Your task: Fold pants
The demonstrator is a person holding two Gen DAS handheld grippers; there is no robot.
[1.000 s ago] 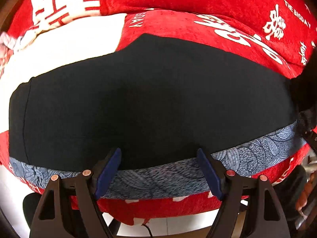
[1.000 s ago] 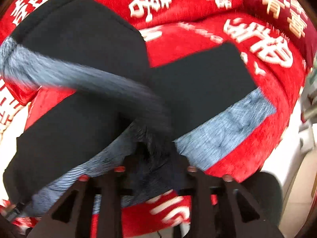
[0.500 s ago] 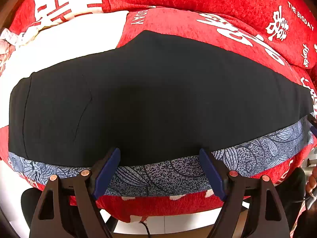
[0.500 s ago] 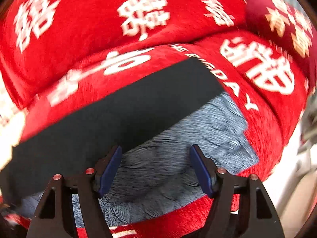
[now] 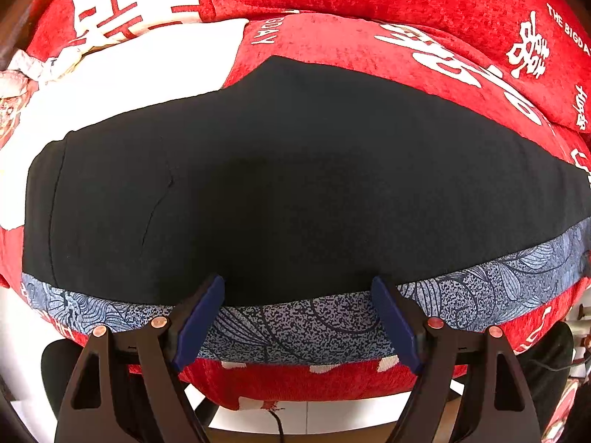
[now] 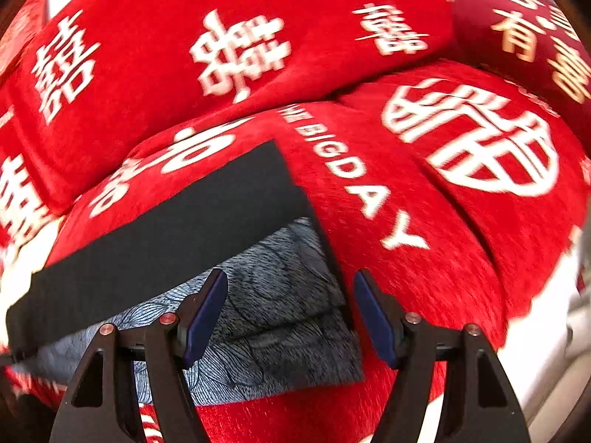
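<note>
Pants (image 5: pixel 295 184) laid flat on red sofa cushion (image 5: pixel 424 11), black panel uppermost, patterned blue-grey band (image 5: pixel 303 326) along the near edge. Long axis running left to right across the sofa front.

Left tool (image 5: pixel 297 317) released, pads spread, nothing between them but air above the band; poised over the mid-length of the near edge, pants directly ahead and below.

Right tool (image 6: pixel 291 313) likewise released, jaws just opened wide, hovering over the pants' right end, where the band doubles over itself; end corner (image 6: pixel 354 373) just beside the right pad. Judged nearer hand for any lengthwise fold: right.

Left view alone gives full span and the left hem (image 5: pixel 40 203). Right view alone shows the right end's squared edge and extra fold layer. Right view blurred.
</note>
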